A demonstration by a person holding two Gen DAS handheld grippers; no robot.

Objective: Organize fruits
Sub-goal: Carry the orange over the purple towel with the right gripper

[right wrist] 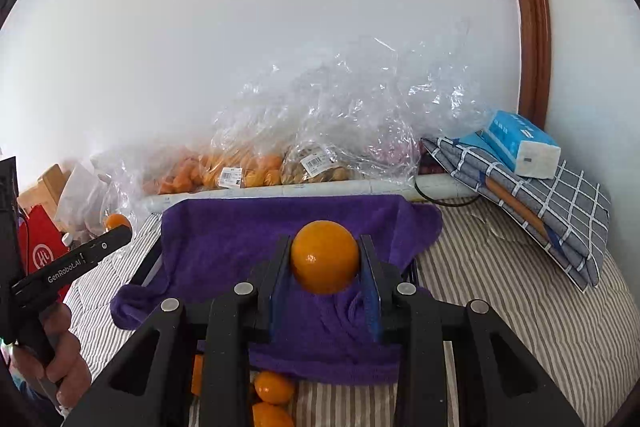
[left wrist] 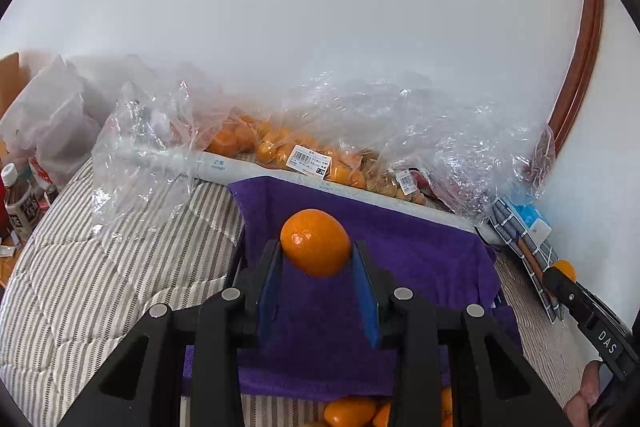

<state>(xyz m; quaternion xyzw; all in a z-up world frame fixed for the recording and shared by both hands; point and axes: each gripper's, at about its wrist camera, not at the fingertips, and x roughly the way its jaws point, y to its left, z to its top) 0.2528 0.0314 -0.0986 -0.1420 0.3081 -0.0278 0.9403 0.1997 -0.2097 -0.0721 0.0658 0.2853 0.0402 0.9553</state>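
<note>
At left, an orange (left wrist: 315, 242) is gripped between the fingers of the left gripper (left wrist: 316, 259), raised over the purple towel (left wrist: 420, 259) so it can be set down on padding. At right, a second orange (right wrist: 325, 257) is clamped likewise by the right gripper (right wrist: 325, 267). More fruit (right wrist: 274, 387) is seen on the striped bed (right wrist: 520, 307) below; bagged fruit (left wrist: 280, 143) is kept along the wall.
</note>
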